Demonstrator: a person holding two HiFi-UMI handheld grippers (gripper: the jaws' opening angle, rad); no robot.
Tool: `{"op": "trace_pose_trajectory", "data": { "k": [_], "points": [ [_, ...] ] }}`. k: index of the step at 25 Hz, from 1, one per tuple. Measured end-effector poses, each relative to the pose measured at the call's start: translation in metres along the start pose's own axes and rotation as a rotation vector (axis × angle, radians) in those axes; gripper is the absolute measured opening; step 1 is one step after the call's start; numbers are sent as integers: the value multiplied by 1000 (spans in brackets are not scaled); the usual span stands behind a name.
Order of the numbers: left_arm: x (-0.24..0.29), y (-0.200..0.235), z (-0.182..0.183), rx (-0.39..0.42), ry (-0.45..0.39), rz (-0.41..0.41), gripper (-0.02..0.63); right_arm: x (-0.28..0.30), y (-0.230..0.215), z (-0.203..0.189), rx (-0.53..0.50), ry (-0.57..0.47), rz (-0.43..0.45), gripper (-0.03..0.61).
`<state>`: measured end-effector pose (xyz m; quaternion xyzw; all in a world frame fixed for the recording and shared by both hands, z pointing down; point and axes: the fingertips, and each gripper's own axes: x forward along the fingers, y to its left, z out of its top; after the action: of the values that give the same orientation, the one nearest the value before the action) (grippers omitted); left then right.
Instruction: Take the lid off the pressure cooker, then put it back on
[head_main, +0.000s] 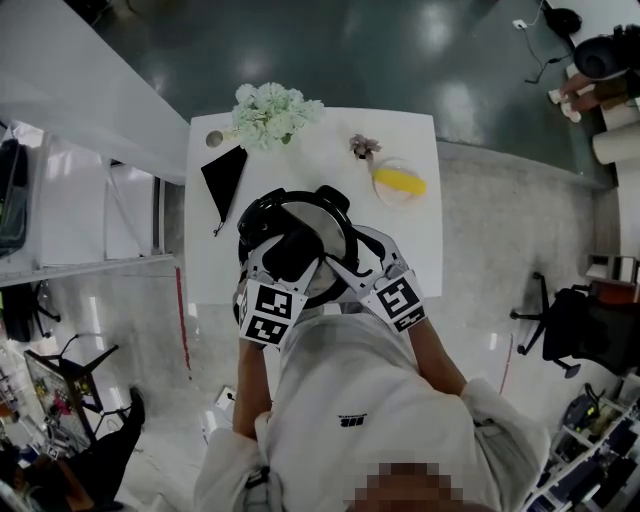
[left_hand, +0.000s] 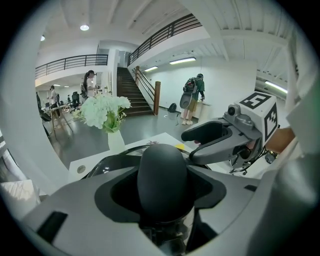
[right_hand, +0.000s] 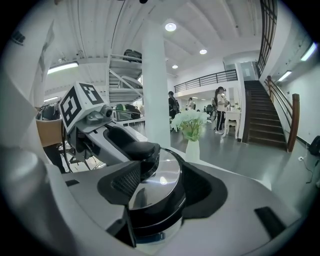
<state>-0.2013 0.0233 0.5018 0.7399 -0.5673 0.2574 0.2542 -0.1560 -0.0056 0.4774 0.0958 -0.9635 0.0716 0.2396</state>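
Note:
The pressure cooker (head_main: 325, 215) stands near the front edge of the white table (head_main: 420, 250), its steel lid (right_hand: 162, 175) on. My left gripper (head_main: 292, 250) reaches over the lid, and its pads lie against both sides of the lid's black oval knob (left_hand: 162, 192), which fills the jaws. My right gripper (head_main: 347, 260) is at the cooker's right near side. Between its jaws sits the cooker's edge (right_hand: 155, 210), shiny steel on top with a black band under it, both pads against it. The knob's base is hidden.
White flowers in a vase (head_main: 272, 115) stand at the table's back, with a black pouch (head_main: 224, 172) to the left. A plate with a yellow item (head_main: 400, 183) and a small pink sprig (head_main: 362, 147) lie at the back right. An office chair (head_main: 570, 325) is on the floor to the right.

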Motion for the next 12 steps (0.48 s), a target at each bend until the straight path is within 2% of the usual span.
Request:
{"op": "trace_pose_trajectory", "data": {
  "k": [12],
  "points": [
    [1, -2, 0, 99, 3, -113, 285, 2, -1, -3, 14, 8, -38, 256]
  ]
}}
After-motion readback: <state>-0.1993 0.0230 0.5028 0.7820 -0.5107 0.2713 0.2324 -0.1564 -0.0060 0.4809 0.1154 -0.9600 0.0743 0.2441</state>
